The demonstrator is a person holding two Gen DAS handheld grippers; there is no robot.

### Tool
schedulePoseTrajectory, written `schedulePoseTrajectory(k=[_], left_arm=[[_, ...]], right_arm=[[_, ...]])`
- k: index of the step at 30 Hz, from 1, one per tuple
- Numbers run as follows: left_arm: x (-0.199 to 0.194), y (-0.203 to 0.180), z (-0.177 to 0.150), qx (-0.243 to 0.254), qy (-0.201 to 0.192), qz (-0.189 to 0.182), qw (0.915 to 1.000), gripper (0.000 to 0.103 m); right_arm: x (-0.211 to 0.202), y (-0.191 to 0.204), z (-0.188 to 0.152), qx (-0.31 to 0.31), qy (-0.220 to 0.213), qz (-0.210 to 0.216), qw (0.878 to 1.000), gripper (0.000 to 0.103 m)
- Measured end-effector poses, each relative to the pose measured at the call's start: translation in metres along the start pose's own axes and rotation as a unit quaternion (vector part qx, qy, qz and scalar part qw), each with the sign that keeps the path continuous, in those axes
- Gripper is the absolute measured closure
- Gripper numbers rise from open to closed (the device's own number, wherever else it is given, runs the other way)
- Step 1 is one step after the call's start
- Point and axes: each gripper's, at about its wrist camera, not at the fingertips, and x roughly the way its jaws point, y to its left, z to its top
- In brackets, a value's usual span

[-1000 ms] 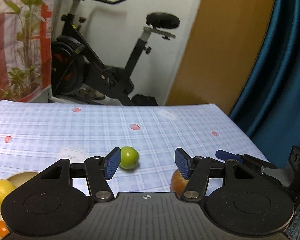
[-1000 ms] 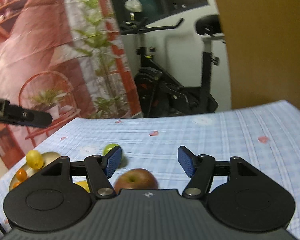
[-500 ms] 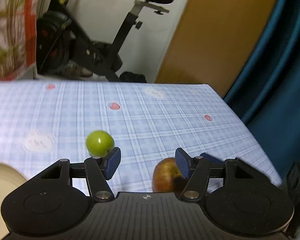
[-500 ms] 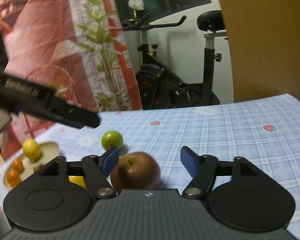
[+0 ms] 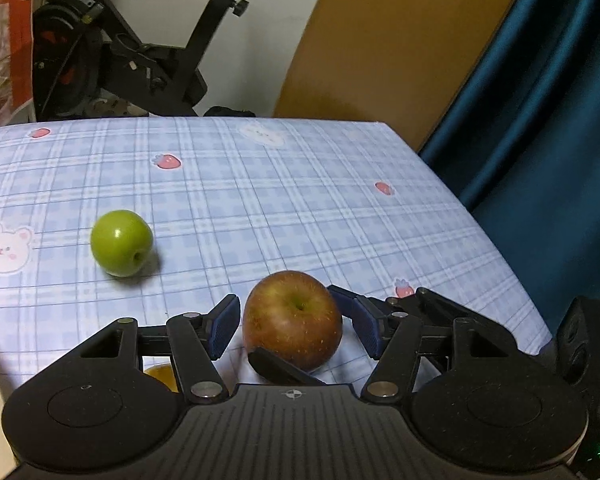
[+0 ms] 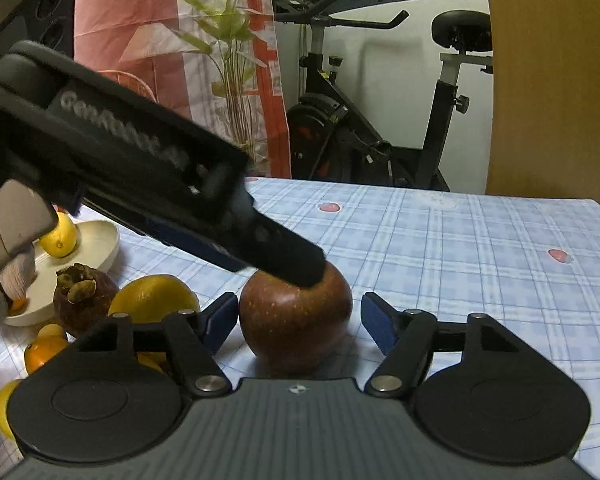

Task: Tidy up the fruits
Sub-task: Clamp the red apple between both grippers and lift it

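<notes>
Right wrist view shows both tools crowding the red apple (image 6: pixel 296 320) on the counter (image 6: pixel 460 240). The risk: two sets of fingers closing on one fruit could clash or knock it rolling toward the green apple (image 5: pixel 121 243). The right hand-held gripper (image 6: pixel 296 322) tilts down, its jaws closing with the red apple between them; its pads seem just clear of it. The left hand-held gripper (image 5: pixel 296 330), angled steeply down, straddles the red apple, unclamped.

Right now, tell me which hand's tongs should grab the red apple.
Right, probably. The right tongs flank the red apple at its widest, jaws closing with it between them. The left tongs come in steeply, one finger across its top.
</notes>
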Motion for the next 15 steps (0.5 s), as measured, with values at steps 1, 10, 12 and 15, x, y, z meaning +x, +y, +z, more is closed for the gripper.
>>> schedulePoseTrajectory(k=[1,10,12,15], left_arm=[[0.003,0.000,-0.001,-0.001,0.002,-0.002,1.0000,0.039],[0.018,0.008,-0.007,-0.023,0.004,-0.014,0.9996,0.039],[0.019,0.007,-0.007,-0.024,0.003,-0.014,0.9996,0.039],[0.019,0.007,-0.007,-0.023,0.003,-0.012,0.9996,0.039]], right_arm=[[0.000,-0.001,0.000,0.001,0.001,0.000,1.000,0.035],[0.007,-0.010,0.002,0.024,0.020,0.009,0.999,0.036],[0.007,-0.011,0.003,0.026,0.021,0.011,0.999,0.036],[0.007,-0.010,0.002,0.026,0.021,0.011,0.999,0.036]])
